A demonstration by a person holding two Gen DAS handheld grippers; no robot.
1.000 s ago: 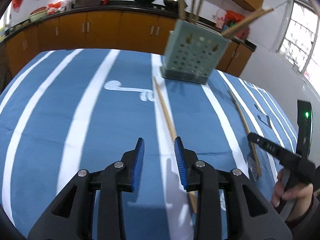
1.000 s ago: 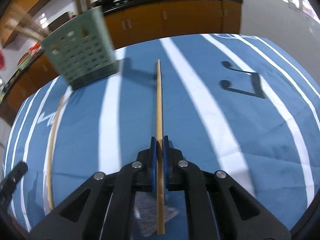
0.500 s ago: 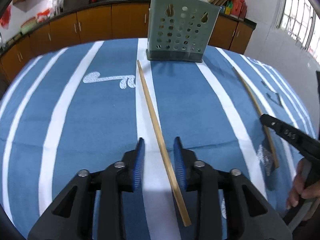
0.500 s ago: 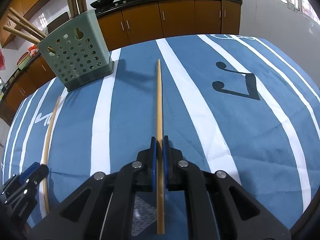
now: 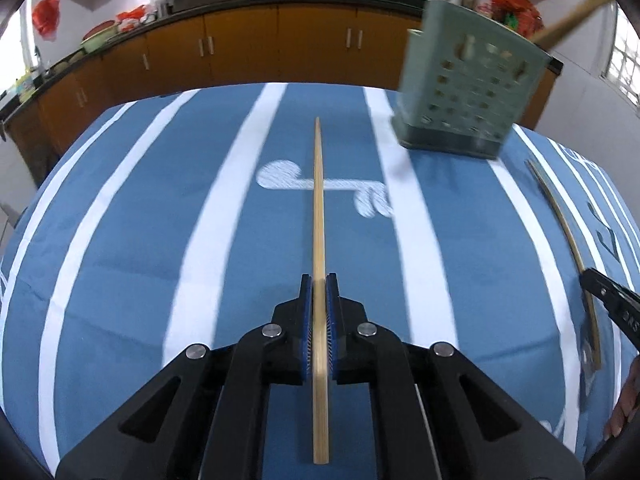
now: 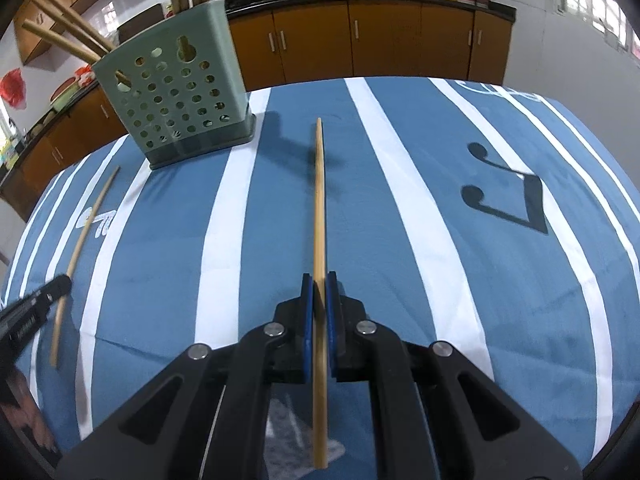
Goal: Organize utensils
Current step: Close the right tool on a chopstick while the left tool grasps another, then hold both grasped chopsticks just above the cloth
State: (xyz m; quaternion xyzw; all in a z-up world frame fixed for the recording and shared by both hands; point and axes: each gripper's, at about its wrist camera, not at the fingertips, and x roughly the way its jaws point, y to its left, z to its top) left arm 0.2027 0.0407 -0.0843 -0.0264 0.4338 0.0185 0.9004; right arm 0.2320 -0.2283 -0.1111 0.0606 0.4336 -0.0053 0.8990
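Both grippers clamp a chopstick: left gripper on one chopstick, right gripper on another, tips pointing far.

Tablecloth: we see blue with white stripes, a black music note at right, a white one at left.
Utensil holder: we see pale green, dotted with round holes, darker base.
Chopsticks: we see light tan wood.
Gripper pads: we see blue on black arms.
Cabinets: we see orange-brown under a black counter, upper frame.
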